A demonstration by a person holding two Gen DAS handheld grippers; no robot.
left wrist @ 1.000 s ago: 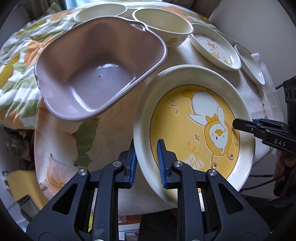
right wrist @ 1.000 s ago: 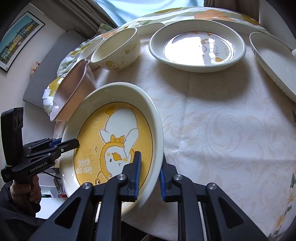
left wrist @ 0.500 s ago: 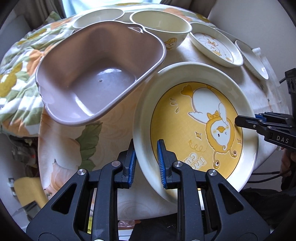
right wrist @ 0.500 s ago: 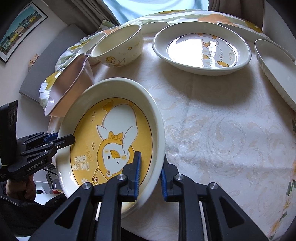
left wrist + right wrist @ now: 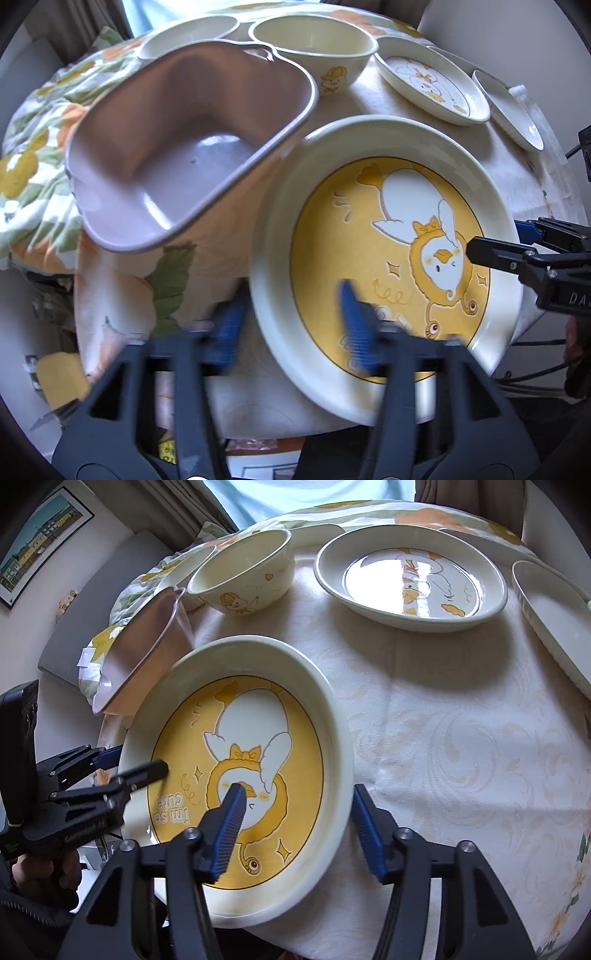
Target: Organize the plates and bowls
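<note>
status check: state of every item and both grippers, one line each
yellow plate: on the table edge, upright, between both sets of open jaws, unheld
left gripper: jaws open, straddling the plate's rim
right gripper: jaws open, straddling the opposite rim
pink tub: empty, tilted
duck bowl: upright, empty
white duck plate: flat, empty
ribbed dish: upright, empty
</note>
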